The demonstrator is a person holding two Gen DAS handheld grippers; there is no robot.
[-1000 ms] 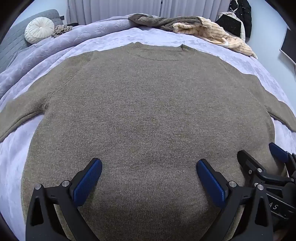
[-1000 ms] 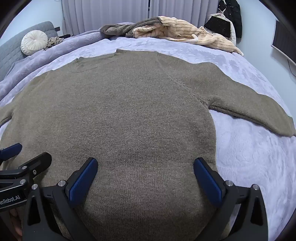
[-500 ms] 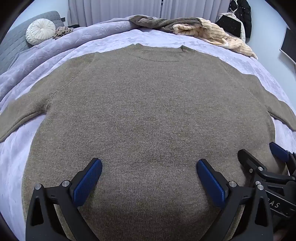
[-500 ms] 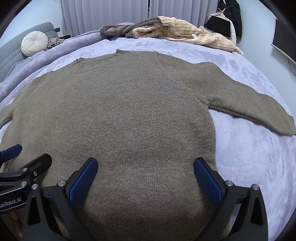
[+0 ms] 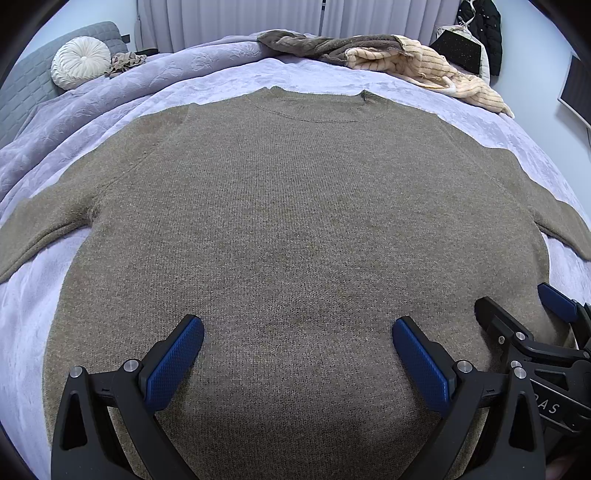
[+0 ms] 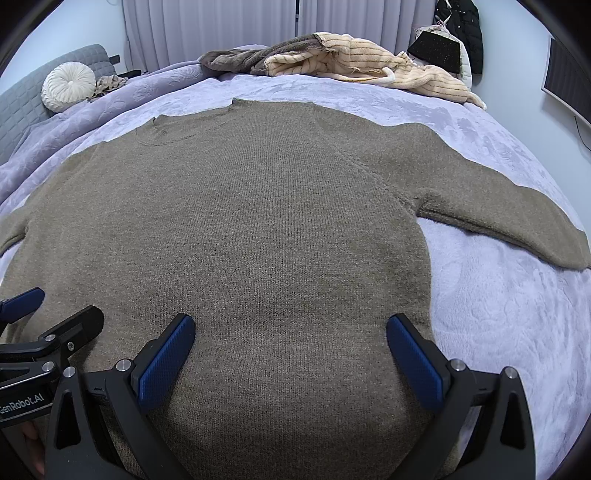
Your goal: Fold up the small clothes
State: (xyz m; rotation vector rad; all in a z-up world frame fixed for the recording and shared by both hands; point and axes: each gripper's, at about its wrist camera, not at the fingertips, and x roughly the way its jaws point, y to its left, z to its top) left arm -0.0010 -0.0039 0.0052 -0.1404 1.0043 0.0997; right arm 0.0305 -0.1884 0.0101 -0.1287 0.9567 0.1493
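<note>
A brown knit sweater point(image 5: 295, 221) lies flat on the bed, collar at the far side, both sleeves spread out to the sides. It also fills the right wrist view point(image 6: 240, 229), with its right sleeve point(image 6: 498, 206) stretched toward the bed's right side. My left gripper point(image 5: 297, 350) is open and empty just above the sweater's lower body. My right gripper point(image 6: 290, 349) is open and empty, beside it over the lower right part. Each gripper shows at the edge of the other's view. The sweater's bottom hem is hidden below the fingers.
The lavender bedspread point(image 6: 498, 314) lies bare to the right of the sweater. A pile of brown and cream clothes point(image 5: 388, 55) lies at the far edge. A round white cushion point(image 5: 81, 62) rests at the back left. Curtains and dark hanging coats point(image 6: 458, 33) stand behind.
Both grippers have drawn back and up slightly, so a little more bedspread shows beyond the collar. The sweater has not moved and both stay open.
</note>
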